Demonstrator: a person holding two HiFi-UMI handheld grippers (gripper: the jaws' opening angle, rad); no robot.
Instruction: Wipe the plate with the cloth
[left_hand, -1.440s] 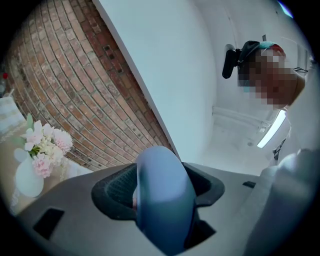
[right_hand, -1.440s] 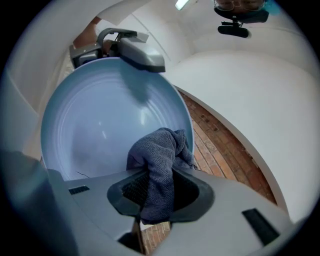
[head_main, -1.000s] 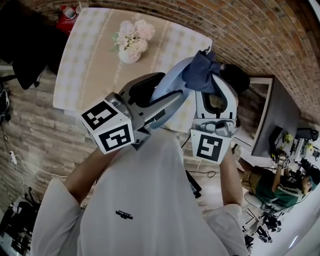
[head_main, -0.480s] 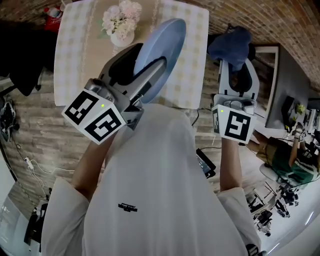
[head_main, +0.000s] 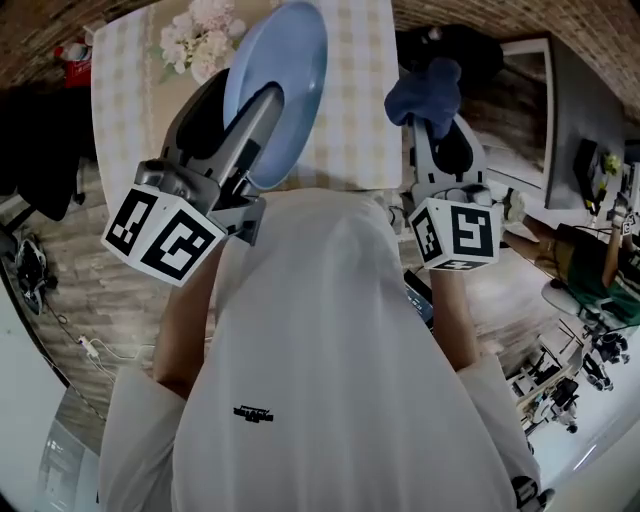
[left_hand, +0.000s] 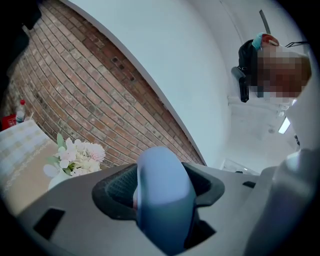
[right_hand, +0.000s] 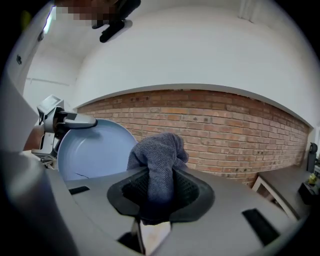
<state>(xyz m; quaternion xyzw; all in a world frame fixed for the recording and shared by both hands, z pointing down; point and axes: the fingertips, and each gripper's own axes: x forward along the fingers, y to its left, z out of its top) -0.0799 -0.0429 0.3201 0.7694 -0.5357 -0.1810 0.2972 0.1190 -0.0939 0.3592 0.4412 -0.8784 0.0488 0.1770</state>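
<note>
— Where is the plate?

— The pale blue plate (head_main: 288, 60) is up in the air over the checked bench (head_main: 355, 105), not resting on it. The left gripper (head_main: 245, 100) has it by the rim. Its jaws are closed on the edge, one on each face, and the plate stands tilted on its side.

— And the cloth?

— The dark blue cloth (head_main: 424, 88) is bunched up in the right gripper (head_main: 437, 125). Those jaws are pinched on its lower part, and the rest puffs out past their tips.

— Do the cloth and the plate touch?

— No. In the head view the cloth is to the right of the plate, with a clear gap between them. The right gripper view shows the plate's hollow face turned towards the cloth.

— What else is on the bench?

— A white vase of pale flowers (head_main: 198, 38) stands towards its left side, just beside the plate's rim in the head view.
</note>
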